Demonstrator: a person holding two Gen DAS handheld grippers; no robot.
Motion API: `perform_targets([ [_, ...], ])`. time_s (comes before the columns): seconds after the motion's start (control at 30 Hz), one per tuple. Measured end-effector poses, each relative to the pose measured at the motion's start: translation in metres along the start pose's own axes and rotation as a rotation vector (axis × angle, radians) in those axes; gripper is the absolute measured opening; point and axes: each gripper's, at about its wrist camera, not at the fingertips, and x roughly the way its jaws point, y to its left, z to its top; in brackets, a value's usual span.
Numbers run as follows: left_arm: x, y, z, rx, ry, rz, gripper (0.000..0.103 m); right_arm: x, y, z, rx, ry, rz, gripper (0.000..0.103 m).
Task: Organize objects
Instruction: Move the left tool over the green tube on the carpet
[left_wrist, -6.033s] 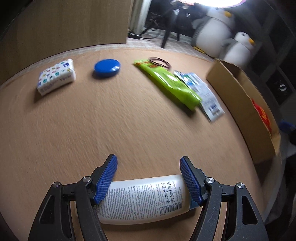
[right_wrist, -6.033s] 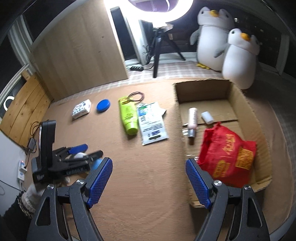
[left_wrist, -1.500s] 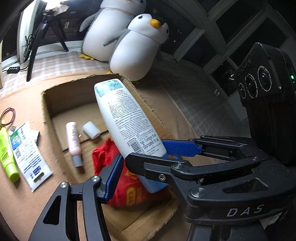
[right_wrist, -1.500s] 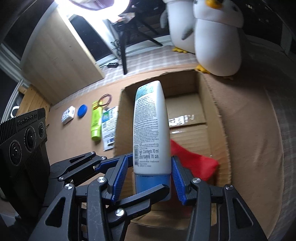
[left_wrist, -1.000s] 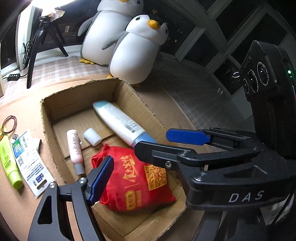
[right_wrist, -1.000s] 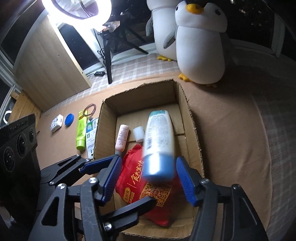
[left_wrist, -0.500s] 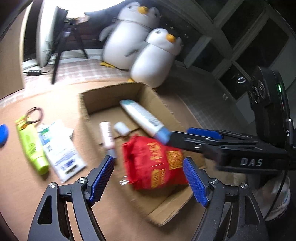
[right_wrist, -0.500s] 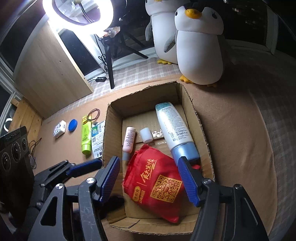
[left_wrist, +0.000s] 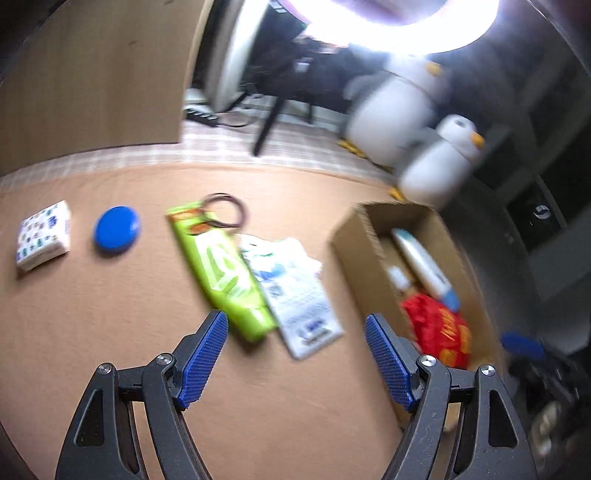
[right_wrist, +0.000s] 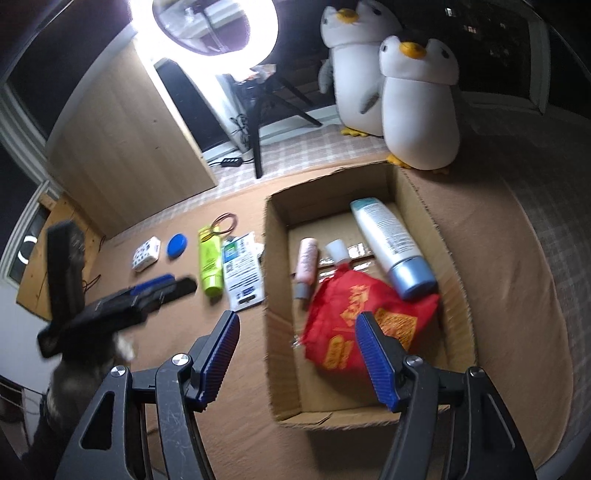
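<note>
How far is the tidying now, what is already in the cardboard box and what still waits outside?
Done: the white bottle with blue cap, pink tube and red pouch lie in the cardboard box. In hand: nothing; both hand-held grippers, left and right, are open. Left: green tube, white packet, blue disc, patterned pack.

Ring-light (right_wrist: 214, 26) glare, motion blur

The left gripper (left_wrist: 297, 360) hangs over the brown mat (left_wrist: 110, 332) with its blue pads wide apart and nothing between them. Just past them lie a green tube (left_wrist: 218, 269) and a white packet (left_wrist: 295, 288), side by side and touching. A blue lid (left_wrist: 117, 229) and a small white pack (left_wrist: 44, 234) sit near the mat's left edge. At the right edge, the cardboard box (left_wrist: 354, 243) holds a red bag (left_wrist: 437, 330) and a white bottle (left_wrist: 424, 267). 2 penguin toys (left_wrist: 417, 129) stand behind it.
</note>
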Motion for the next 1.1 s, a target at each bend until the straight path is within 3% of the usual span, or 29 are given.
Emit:
perform_targets([
  [0.33, 0.037, 0.039, 0.036, -0.106, 0.033, 0.08, 0.079, -0.004, 0.021, -0.02, -0.009, 0.026, 0.033, 0.062],
  [0.7, 0.083, 0.04, 0.057, -0.108, 0.077, 0.167, 0.073, -0.006, 0.005, -0.032, 0.026, 0.045, 0.01, 0.062],
  [0.77, 0.087, 0.041, 0.058, -0.109, 0.08, 0.182, 0.067, -0.006, 0.0, -0.034, 0.035, 0.05, 0.004, 0.062],
  [1.0, 0.095, 0.044, 0.057, -0.117, 0.089, 0.221, 0.063, -0.006, -0.01, -0.038, 0.054, 0.061, -0.002, 0.062],
  [1.1, 0.094, 0.044, 0.057, -0.104, 0.084, 0.239, 0.056, -0.006, -0.01, -0.037, 0.049, 0.064, -0.002, 0.062],
])
